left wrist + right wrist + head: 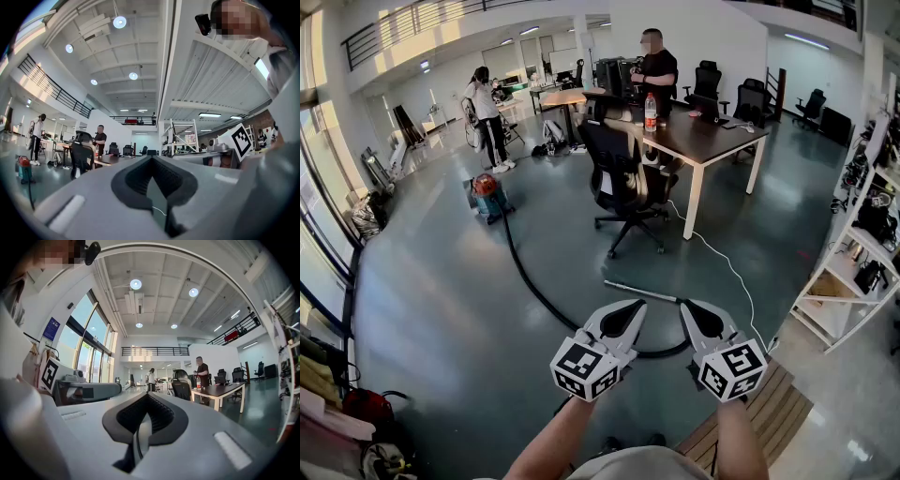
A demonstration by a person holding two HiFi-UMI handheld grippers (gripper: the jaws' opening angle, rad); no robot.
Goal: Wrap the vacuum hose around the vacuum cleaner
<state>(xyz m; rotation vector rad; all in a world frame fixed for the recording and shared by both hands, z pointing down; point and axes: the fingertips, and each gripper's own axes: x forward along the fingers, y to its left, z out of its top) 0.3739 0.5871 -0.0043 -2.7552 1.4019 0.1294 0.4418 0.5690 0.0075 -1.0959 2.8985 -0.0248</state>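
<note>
Vacuum hose (534,291) lies black on the grey floor (431,319). Its long axis runs from the vacuum cleaner (489,195) toward the person, then bends right near the grippers. A stretch of that bend is hidden behind the left gripper (630,309). A slim metal wand (642,292) lies almost crosswise just beyond the gripper tips; where it joins the hose is covered by the right gripper (694,314).

The red and teal cleaner stands well apart from the person, left of a black office chair (623,183). No brand on it can be read.

The only clear print is the black-and-white square markers on the gripper cubes. A bottle (650,111) on the tabletop (703,136) has a red label too small to read, and so is the print on a blue wall sign (51,329).

Both grippers are held level above the floor with their jaws pressed together and nothing between them.
</note>
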